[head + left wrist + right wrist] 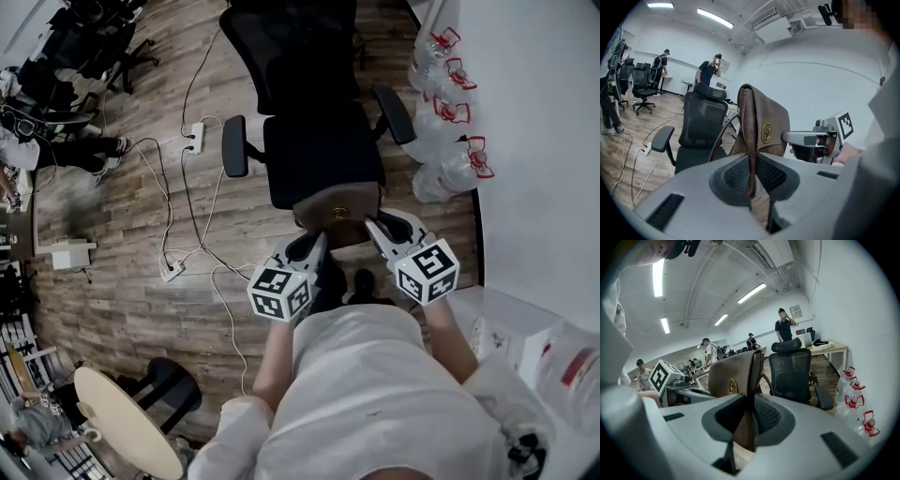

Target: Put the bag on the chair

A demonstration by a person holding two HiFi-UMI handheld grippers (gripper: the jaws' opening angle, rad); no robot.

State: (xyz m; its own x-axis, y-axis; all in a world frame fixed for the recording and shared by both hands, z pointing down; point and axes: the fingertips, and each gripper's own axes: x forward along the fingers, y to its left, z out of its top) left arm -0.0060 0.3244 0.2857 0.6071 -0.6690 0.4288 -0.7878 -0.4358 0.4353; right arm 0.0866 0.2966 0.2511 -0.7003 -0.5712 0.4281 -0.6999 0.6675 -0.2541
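In the lower centre of the head view, the left gripper [317,242] is clenched on one thin edge of the smooth brown leather bag [336,208], which bears a round gold emblem. The right gripper [375,230] pinches the opposite edge. The bag hangs between them, at the front edge of the black mesh chair [319,155].
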